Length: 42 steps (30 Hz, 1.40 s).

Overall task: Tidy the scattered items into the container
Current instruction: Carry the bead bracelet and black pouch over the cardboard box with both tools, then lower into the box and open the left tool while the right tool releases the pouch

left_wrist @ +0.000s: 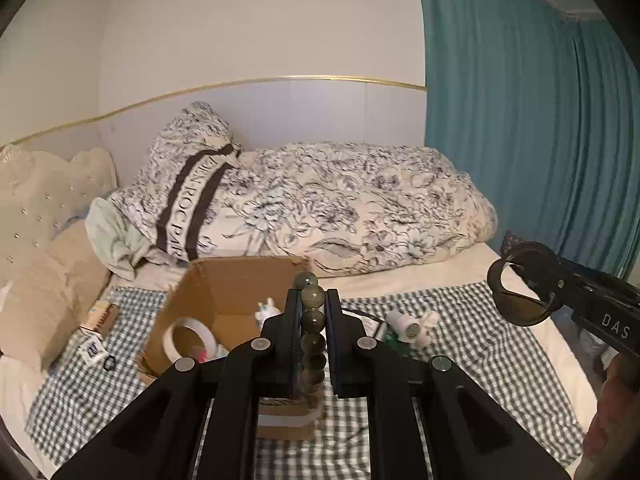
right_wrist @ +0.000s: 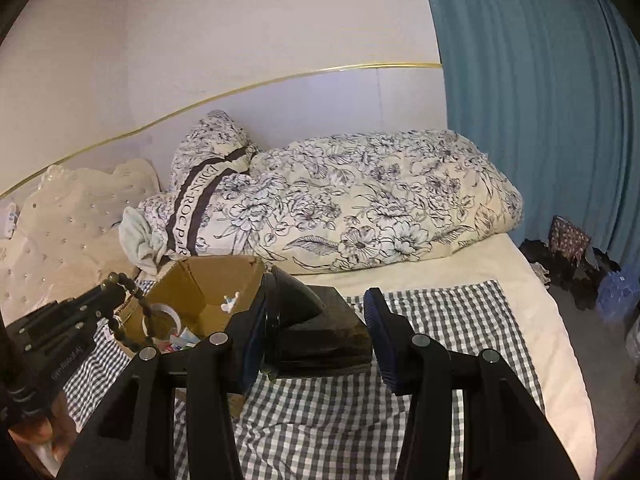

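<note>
I am carrying a bead bracelet (left_wrist: pixel 312 320) clamped in my left gripper (left_wrist: pixel 312 312) and sunglasses (right_wrist: pixel 316 332) grasped in my right gripper (right_wrist: pixel 316 334), both hanging near the cardboard box (left_wrist: pixel 240 280) at frame centre; next, I judge, releasing over its opening.

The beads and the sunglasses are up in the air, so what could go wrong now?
1. The bead bracelet is pinched by a few beads in the left hand-held gripper; the rest dangles and might catch the cardboard box rim.
2. The sunglasses sit between the right hand-held gripper fingers, touching mainly one pad, so they may slip onto the checkered cloth.
</note>
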Tool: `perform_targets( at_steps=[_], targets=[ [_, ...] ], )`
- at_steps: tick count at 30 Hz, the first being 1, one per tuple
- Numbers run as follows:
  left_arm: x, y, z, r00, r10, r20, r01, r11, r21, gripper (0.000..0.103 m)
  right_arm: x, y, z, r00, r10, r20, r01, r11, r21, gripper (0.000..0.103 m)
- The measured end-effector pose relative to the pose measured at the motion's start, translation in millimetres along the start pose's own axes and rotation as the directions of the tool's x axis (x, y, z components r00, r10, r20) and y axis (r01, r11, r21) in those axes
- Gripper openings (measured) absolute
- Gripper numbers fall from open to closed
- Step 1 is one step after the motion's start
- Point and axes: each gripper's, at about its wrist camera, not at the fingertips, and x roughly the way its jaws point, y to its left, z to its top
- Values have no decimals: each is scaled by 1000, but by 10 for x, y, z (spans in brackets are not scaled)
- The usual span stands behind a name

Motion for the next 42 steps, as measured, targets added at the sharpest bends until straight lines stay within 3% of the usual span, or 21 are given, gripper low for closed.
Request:
perform_targets(
  at_steps=[18, 42],
  targets=[
    [52, 307, 87, 1000, 25, -11, -24, 1000, 2, 11, 137, 412, 111, 1000, 30, -4, -30, 999, -43, 46],
    [308, 1110, 264, 996, 76, -47, -76, 997, -6, 11, 662, 1551, 474, 992, 118, -40, -122, 985, -121, 46]
  ],
)
